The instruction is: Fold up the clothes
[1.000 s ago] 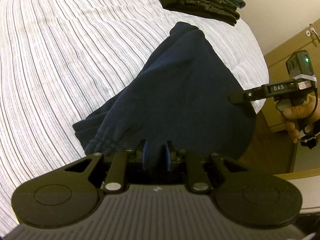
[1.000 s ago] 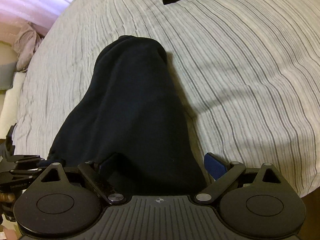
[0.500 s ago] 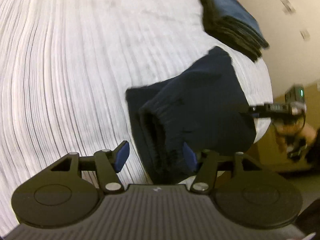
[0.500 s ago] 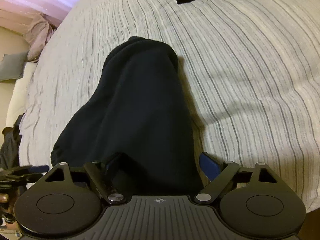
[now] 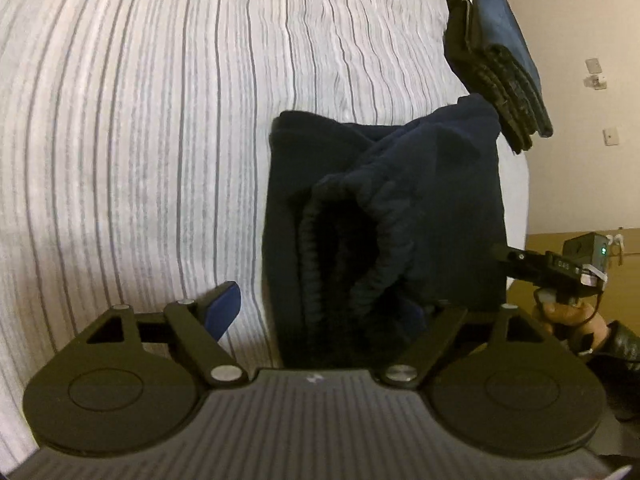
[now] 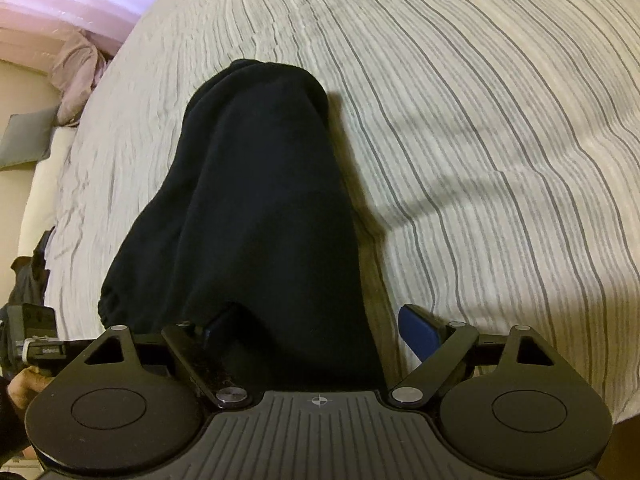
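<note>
Navy sweatpants (image 5: pixel 384 216) are laid near the bed (image 5: pixel 140 140) edge; left tool (image 5: pixel 320 312), just spread wide, and right tool (image 6: pixel 316 332) are kept wide, nothing gripped.

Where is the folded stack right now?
In the left wrist view, the folded stack sits upper right on the striped bed, just beyond the dark navy garment.

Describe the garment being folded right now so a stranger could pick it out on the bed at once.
Start at the striped bedspread. Near its edge, just ahead of both claws, lies the dark navy garment, a soft fleecy piece folded over itself with a gathered elastic opening gaping toward the left wrist camera. Unlike the neat pile of folded clothes farther back, it lies alone, loose and rumpled.
</note>
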Motion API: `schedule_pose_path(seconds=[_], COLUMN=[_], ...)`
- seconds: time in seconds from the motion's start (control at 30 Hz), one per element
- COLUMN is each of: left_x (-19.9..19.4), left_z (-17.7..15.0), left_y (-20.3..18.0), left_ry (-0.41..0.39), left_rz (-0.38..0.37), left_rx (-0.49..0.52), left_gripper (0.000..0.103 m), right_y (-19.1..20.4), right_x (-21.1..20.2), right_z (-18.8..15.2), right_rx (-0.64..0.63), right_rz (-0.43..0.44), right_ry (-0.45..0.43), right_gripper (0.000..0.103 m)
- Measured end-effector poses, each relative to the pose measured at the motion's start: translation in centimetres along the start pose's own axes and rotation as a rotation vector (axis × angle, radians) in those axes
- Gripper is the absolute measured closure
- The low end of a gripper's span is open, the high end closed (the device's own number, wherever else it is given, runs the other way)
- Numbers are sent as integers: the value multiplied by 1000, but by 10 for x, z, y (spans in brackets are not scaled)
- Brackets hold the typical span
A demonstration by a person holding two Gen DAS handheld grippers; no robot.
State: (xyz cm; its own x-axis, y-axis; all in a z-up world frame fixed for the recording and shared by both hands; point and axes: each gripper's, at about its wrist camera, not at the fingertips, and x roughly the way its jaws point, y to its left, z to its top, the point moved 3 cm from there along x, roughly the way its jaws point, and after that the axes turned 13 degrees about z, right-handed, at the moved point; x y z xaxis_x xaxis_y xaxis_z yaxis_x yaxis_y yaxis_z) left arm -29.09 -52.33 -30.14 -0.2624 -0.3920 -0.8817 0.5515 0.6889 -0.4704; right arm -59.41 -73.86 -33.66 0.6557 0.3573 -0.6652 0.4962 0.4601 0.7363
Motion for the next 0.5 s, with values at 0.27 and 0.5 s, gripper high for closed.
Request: schedule_pose_path(seconds=[0.27, 0.5], left_x=[9, 5], left_z=[6, 2], left_y=[-2, -3], left_ry=[26, -14], left_rz=[-90, -95], left_rx=[44, 37], left_gripper=[53, 62], right_y=[-8, -13], right_x=[12, 3], right_z=[12, 9], right_rx=[-33, -17], right_rz=[87, 179], right_ry=[25, 21], right_gripper=[16, 16])
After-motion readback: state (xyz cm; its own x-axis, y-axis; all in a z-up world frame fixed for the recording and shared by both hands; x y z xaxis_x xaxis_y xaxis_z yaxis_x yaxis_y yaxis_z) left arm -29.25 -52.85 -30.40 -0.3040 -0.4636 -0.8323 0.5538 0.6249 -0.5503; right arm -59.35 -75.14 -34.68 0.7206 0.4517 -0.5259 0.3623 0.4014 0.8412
